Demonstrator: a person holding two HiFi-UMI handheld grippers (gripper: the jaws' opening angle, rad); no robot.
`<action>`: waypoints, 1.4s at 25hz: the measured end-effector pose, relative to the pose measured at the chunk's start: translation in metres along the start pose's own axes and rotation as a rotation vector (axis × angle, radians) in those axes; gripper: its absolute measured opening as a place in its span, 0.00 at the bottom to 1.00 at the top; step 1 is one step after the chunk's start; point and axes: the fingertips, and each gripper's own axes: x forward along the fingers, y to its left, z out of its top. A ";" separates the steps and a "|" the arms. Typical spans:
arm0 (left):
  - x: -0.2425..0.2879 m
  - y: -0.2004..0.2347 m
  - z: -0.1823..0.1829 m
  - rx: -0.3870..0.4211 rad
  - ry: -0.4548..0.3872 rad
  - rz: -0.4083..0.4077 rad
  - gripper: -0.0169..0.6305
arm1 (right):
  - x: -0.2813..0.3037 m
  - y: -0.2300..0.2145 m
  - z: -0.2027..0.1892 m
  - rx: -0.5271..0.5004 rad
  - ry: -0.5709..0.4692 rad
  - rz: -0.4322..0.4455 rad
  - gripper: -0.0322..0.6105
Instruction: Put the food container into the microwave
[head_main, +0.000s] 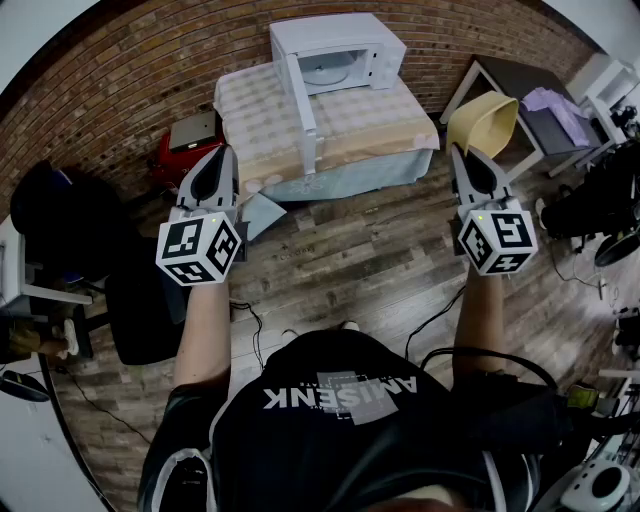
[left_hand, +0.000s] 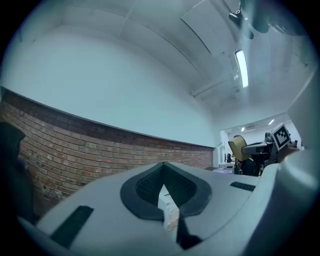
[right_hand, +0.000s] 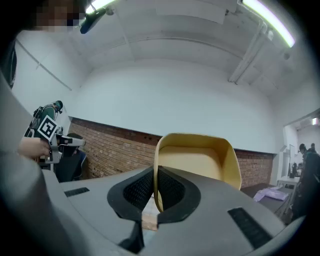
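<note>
Right gripper view: the food container has its near wall buried between the right gripper pads, base out of sight. Left gripper view: the left gripper body blocks everything below the brick wall. A pale sliver in the jaw gap is too small to identify. Head view: the microwave cavity is part-screened by its open door. Dark equipment, far right, is cut off.

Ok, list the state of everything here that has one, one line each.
microwave: door open, nothing inside.
food container: held off the table, tipped on edge, empty.
right tool: shut on the food container's rim.
left tool: shut, holding nothing.
</note>
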 end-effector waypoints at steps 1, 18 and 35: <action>0.001 -0.004 0.000 0.011 0.002 -0.002 0.05 | -0.002 -0.003 -0.002 0.001 0.006 -0.007 0.12; -0.001 -0.044 -0.006 -0.005 0.014 0.026 0.05 | -0.022 -0.024 -0.004 0.040 -0.038 0.041 0.12; 0.032 -0.115 -0.013 0.027 0.029 0.031 0.05 | -0.025 -0.075 -0.035 0.068 -0.039 0.112 0.12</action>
